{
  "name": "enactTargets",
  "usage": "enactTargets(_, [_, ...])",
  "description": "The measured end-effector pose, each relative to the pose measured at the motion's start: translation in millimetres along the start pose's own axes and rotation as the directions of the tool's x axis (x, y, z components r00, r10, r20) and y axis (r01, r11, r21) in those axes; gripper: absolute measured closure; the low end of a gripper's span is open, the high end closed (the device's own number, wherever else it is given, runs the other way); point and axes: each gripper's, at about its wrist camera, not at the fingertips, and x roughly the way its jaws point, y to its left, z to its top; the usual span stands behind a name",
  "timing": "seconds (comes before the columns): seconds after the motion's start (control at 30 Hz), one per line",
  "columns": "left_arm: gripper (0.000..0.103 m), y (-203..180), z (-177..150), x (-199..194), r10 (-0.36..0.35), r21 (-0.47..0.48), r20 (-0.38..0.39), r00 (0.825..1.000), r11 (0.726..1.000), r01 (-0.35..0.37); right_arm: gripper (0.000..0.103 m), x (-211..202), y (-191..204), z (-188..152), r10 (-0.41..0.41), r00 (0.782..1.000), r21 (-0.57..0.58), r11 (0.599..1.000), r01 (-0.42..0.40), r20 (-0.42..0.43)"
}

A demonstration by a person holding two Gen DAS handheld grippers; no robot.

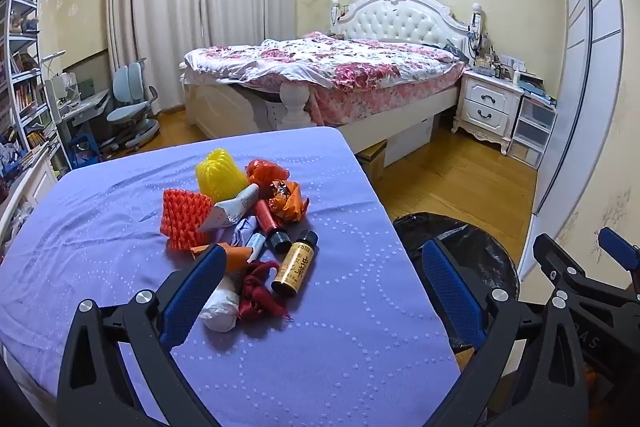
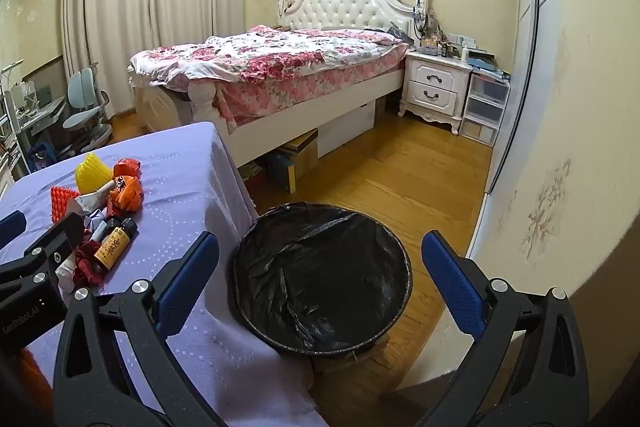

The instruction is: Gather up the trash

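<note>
A heap of trash lies on the purple-covered table [image 1: 340, 327]: a yellow foam net [image 1: 220, 179], an orange foam net [image 1: 184, 223], orange wrappers [image 1: 286, 203], a small brown bottle with a gold label [image 1: 294, 263], a red tube [image 1: 270, 223], a white wad [image 1: 220, 303] and red yarn [image 1: 258, 295]. My left gripper [image 1: 320, 291] hangs open just short of the heap, with nothing between its jaws. My right gripper [image 2: 320, 279] stands open above a round bin lined with a black bag [image 2: 320, 275], which stands on the floor right of the table. The bin [image 1: 472, 247] also shows beyond the table's right edge.
Behind the table stands a bed [image 2: 280, 67] with a floral cover, cardboard boxes [image 2: 298, 159] beneath it. A white nightstand [image 2: 436, 87] and plastic drawers [image 2: 484, 107] line the right wall. A desk chair [image 1: 128, 107] and bookshelves [image 1: 24, 87] fill the left. Wooden floor [image 2: 420, 179] surrounds the bin.
</note>
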Motion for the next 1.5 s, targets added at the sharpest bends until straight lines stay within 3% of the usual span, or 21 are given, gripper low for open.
enactTargets(1.5, [0.005, 1.4, -7.9, 0.3, 0.013, -0.006, -0.02, 1.0, 1.0, -0.013, 0.004, 2.5, 1.3, -3.8, -0.001, 1.0, -0.004, 1.0, 0.001, -0.026])
